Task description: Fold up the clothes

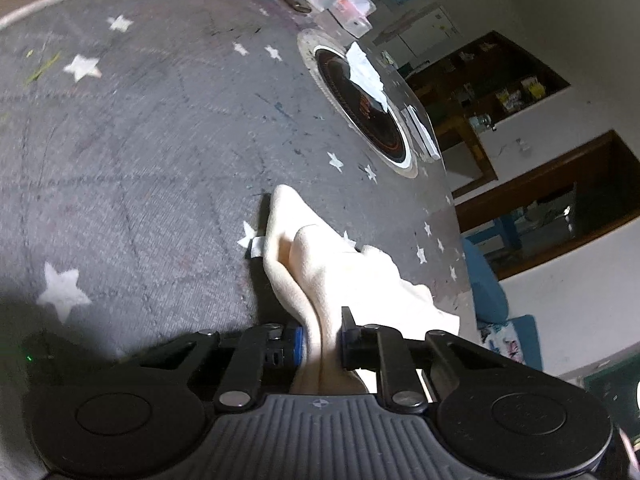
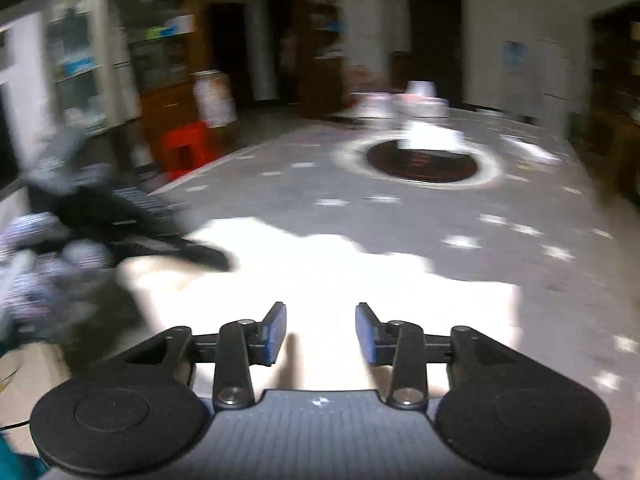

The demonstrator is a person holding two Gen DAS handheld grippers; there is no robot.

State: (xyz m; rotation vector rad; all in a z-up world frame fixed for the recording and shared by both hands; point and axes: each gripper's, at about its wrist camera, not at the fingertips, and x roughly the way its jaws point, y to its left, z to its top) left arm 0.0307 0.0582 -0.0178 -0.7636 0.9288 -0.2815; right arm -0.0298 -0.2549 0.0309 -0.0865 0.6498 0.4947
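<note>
A cream cloth garment lies bunched on the grey star-patterned table cover. My left gripper is shut on a fold of the garment, which runs up between its fingers. In the right wrist view the garment shows as a bright, blurred patch spread on the table. My right gripper is open just above the garment's near edge, with nothing between its blue pads. The other gripper shows blurred at the left of that view, at the garment's left edge.
A round black hotplate with a pale ring is set in the table middle, with white paper on it. Clear plastic boxes stand at the far side. A red stool and shelves stand beyond the table's left edge.
</note>
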